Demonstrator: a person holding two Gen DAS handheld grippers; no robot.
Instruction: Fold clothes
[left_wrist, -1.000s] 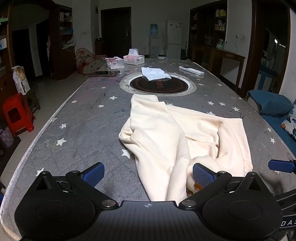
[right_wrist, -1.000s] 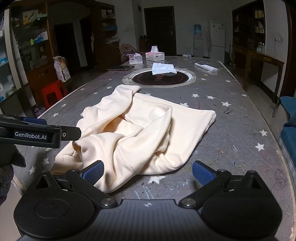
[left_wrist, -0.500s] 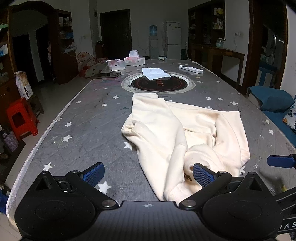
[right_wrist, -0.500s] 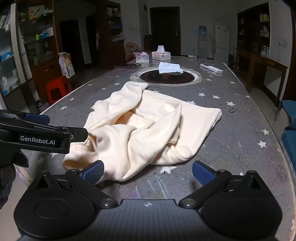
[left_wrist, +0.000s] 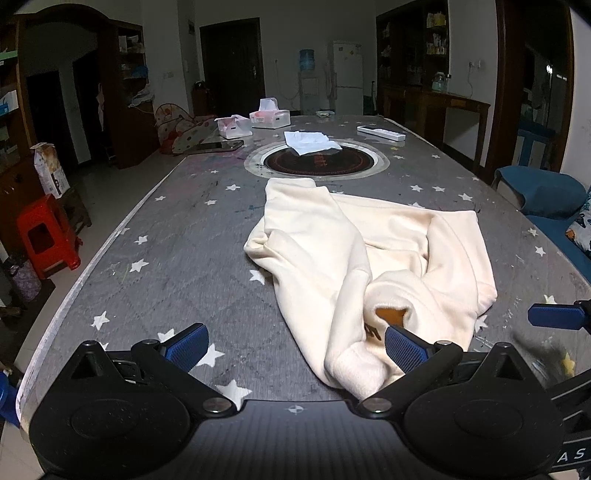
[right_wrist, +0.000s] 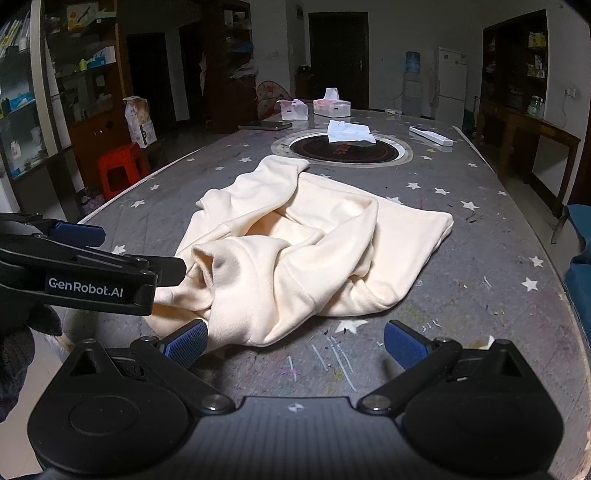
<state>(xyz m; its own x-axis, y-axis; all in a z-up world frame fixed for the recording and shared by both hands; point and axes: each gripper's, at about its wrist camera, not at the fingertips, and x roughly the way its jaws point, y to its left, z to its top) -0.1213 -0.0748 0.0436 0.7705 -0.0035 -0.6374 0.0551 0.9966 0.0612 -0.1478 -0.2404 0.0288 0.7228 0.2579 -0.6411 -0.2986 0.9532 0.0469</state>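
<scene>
A cream sweatshirt (left_wrist: 373, 251) lies crumpled on the grey star-patterned table (left_wrist: 177, 258), also in the right wrist view (right_wrist: 295, 254). My left gripper (left_wrist: 295, 349) is open, low over the near table edge, its right finger beside the garment's cuff (left_wrist: 354, 373). My right gripper (right_wrist: 295, 341) is open and empty, just in front of the garment's near hem. The left gripper's body shows at the left of the right wrist view (right_wrist: 85, 273); one blue tip of the right gripper shows at the right of the left wrist view (left_wrist: 554, 315).
A round black hotplate (left_wrist: 317, 162) sits in the table's middle with a white cloth (left_wrist: 310, 142) on it. Tissue boxes (left_wrist: 269, 118), a phone and a remote (left_wrist: 380, 133) lie beyond. A red stool (left_wrist: 48, 236) stands left, a blue seat (left_wrist: 543, 192) right.
Both grippers have pulled back a little toward the near table edge, so the sweatshirt sits farther ahead in both views. Both stay open. The garment has barely shifted.
</scene>
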